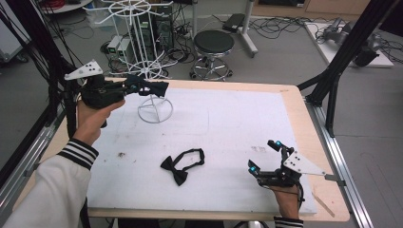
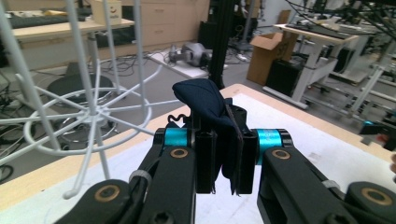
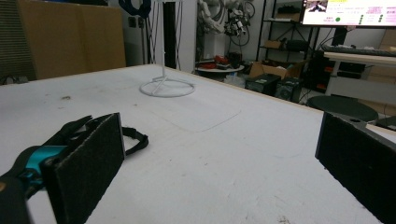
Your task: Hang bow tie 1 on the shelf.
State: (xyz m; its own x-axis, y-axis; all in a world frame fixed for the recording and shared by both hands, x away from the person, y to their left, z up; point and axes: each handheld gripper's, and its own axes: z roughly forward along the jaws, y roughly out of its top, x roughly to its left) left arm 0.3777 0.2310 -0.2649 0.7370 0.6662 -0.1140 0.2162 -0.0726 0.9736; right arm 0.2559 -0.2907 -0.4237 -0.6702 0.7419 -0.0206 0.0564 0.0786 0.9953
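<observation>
Our left gripper [image 1: 142, 87] pinches a dark bow tie [image 2: 208, 105] between its pads, held up beside the white wire stand [image 1: 154, 108] at the counter's [image 1: 247, 123] far left. A second bow tie [image 1: 182, 165] lies flat near the front, well left of our right gripper [image 1: 267, 156], whose jaws stand spread and empty. We count two bow ties, one stand.

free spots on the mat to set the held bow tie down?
Bare: the middle of the mat, between the rack base and the right gripper, plus the far right corner. Also the near left, beside the sleeve. Crowded: around the rack and the bow tie lying near the front centre.
</observation>
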